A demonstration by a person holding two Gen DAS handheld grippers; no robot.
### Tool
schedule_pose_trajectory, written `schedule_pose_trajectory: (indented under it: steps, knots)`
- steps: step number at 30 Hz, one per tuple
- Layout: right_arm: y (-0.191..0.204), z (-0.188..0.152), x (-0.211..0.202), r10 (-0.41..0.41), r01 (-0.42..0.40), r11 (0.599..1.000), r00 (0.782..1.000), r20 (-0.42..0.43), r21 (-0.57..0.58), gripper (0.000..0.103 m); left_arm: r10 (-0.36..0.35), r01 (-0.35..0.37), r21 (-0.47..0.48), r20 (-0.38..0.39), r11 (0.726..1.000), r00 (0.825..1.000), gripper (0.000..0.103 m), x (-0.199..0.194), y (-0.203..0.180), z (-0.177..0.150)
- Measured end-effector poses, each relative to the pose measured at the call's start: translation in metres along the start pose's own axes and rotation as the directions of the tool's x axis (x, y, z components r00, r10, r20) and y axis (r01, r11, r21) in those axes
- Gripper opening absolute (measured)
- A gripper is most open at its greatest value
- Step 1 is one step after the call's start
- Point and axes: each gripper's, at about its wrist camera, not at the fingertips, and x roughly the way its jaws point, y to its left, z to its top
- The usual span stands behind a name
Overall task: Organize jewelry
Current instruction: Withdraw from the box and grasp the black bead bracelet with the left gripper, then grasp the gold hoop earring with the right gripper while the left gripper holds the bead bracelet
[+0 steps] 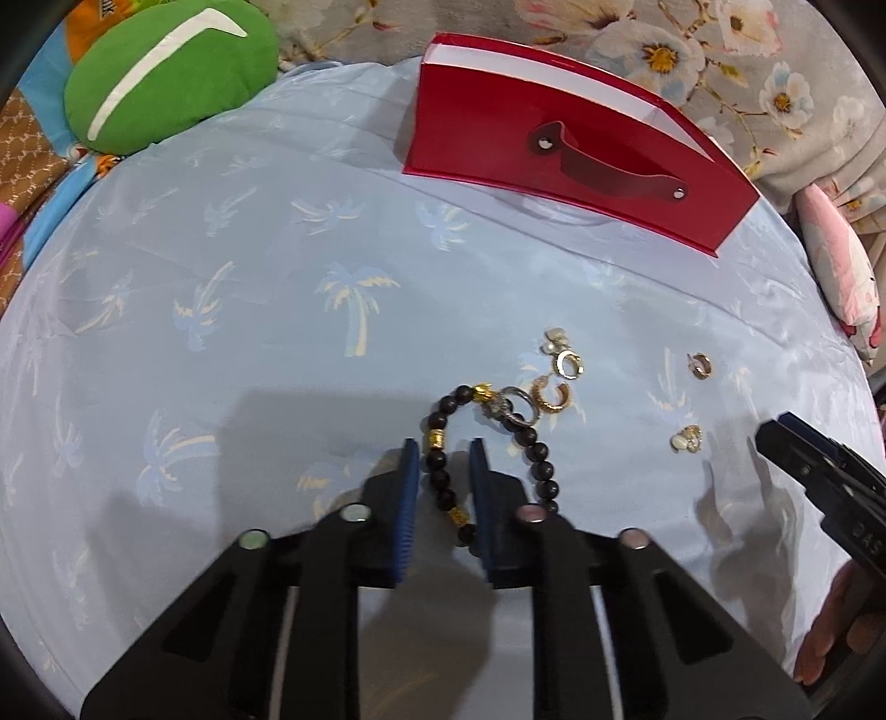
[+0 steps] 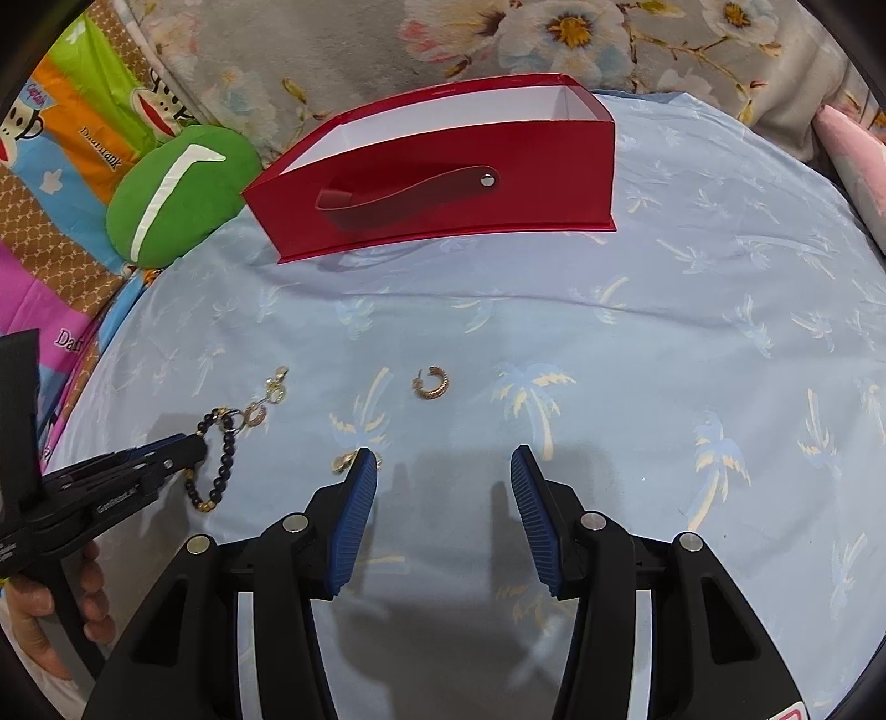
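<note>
A dark bead bracelet [image 1: 540, 471] with gold beads lies on the pale blue palm-print sheet [image 1: 221, 332]. My left gripper [image 1: 443, 443] is down on it, its blue pads closed narrowly on one strand. A silver ring [image 1: 520, 410] and a gold hoop earring [image 1: 551, 396] touch the bracelet's far end. A pearl-and-hoop piece [image 1: 565, 360] lies just beyond them. My right gripper [image 2: 443, 451] stands open over bare sheet with nothing between its fingers. A small shell earring [image 2: 343, 461] lies beside its left fingertip. Another gold hoop [image 2: 431, 383] lies ahead. An open red box [image 2: 443, 183] stands at the back.
A green cushion [image 2: 183, 194] lies left of the red box on a cartoon-print cloth [image 2: 66, 166]. A floral blanket [image 2: 498, 39] runs along the back, and a pink pillow [image 1: 841, 277] sits at the right edge. A person's hand [image 2: 33, 609] holds the left gripper.
</note>
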Motion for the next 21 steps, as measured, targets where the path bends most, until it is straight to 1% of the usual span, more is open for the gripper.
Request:
schedule_pose_trajectory:
  steps: [1, 4, 5, 7, 11, 15, 18, 20, 21]
  knots:
    - [-0.001, 0.002, 0.002, -0.002, 0.002, 1.0, 1.0, -0.001, 0.003, 0.049, -0.002, 0.002, 0.005, -0.001, 1.0, 1.0, 0.009, 0.0, -0.001, 0.0]
    - [-0.005, 0.009, 0.011, -0.008, 0.008, 1.0, 1.0, -0.004, 0.014, 0.049, -0.027, 0.028, 0.014, -0.006, 1.0, 1.0, 0.007, 0.0, -0.005, -0.001]
    - [-0.005, 0.011, 0.013, -0.01, 0.01, 1.0, 1.0, -0.004, 0.016, 0.047, -0.048, 0.048, 0.008, -0.009, 0.999, 0.999, 0.007, -0.001, -0.005, -0.001]
    - [-0.005, 0.017, 0.019, -0.011, 0.011, 1.0, 1.0, -0.006, 0.016, 0.043, -0.066, 0.066, -0.004, -0.007, 0.998, 0.998, 0.007, -0.004, -0.004, 0.0]
    - [0.0, 0.026, 0.03, -0.002, 0.002, 1.0, 1.0, -0.011, 0.002, 0.038, -0.098, 0.098, 0.002, 0.025, 0.995, 0.995, 0.007, -0.023, -0.005, 0.003]
    - [0.007, 0.031, 0.042, 0.006, -0.006, 1.0, 1.0, -0.021, -0.016, 0.037, -0.113, 0.112, 0.018, 0.055, 0.994, 0.992, 0.007, -0.04, -0.009, 0.006]
    - [0.012, 0.032, 0.048, 0.005, -0.006, 1.0, 1.0, -0.029, -0.03, 0.035, -0.122, 0.12, 0.025, 0.076, 0.992, 0.99, 0.007, -0.05, -0.01, 0.009]
    - [0.014, 0.032, 0.051, -0.003, 0.002, 0.999, 1.0, -0.03, -0.04, 0.029, -0.126, 0.125, 0.025, 0.087, 0.992, 0.988, 0.007, -0.055, -0.011, 0.011]
    - [0.015, 0.031, 0.052, -0.017, 0.015, 0.999, 1.0, -0.026, -0.048, 0.028, -0.126, 0.125, 0.024, 0.09, 0.992, 0.988, 0.007, -0.056, -0.01, 0.012]
